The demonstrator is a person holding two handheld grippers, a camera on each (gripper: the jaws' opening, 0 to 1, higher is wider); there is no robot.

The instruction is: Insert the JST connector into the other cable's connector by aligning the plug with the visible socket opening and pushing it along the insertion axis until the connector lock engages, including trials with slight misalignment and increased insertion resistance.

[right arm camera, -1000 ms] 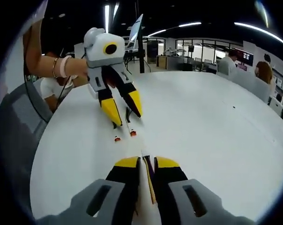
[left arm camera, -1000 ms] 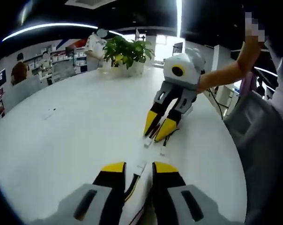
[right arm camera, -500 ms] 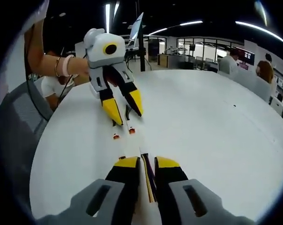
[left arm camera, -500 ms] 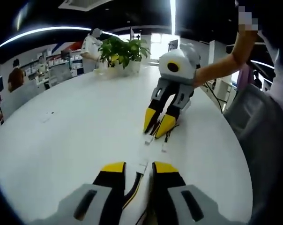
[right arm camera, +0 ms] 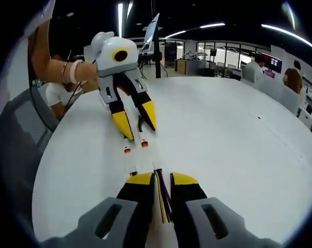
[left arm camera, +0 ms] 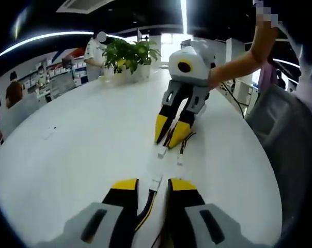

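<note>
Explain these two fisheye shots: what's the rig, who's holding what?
No robot here: a person holds one hand-held gripper in each hand, and each carries a forward-looking camera. In the left gripper view, the left hand-held gripper rises from the bottom, clamped on a cable ending in a white connector. Facing it is the right hand-held gripper, clamped on the other cable, whose white plugs rest on the white table. The right gripper view mirrors this, with a person's forearm behind the far gripper. The connectors are apart, not mated. A potted plant stands behind.
</note>
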